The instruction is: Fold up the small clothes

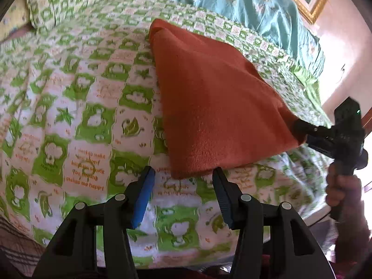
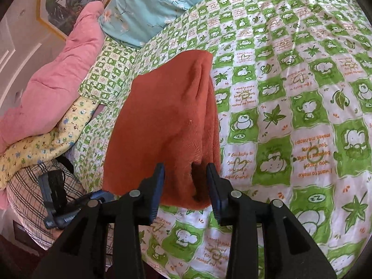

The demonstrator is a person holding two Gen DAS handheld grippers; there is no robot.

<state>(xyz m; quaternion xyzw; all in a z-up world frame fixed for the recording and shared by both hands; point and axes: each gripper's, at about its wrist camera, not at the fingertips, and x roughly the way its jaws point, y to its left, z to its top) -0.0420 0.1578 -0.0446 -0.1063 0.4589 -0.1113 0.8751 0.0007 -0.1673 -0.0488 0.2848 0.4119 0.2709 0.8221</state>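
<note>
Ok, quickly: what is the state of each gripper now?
Left gripper: open, holding nothing; the orange cloth edge lies at its fingertips.
Right gripper: open, cloth between its jaws, not clamped.

Light: bright daylight, strongest at the right of the left wrist view.
Glare: the pink wall (image 1: 334, 53) was washed out.
Blur: the hand (image 1: 344, 193) and bedspread (image 1: 69, 116) nearby were smeared.
Distortion: strong fisheye bending, dark rounded corners.
Shadows: soft, faint.

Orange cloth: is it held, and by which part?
A corner of the orange cloth lies between the jaws of the right hand-held gripper; whether they pinch it cannot be told. The left hand-held gripper is open, empty.
</note>
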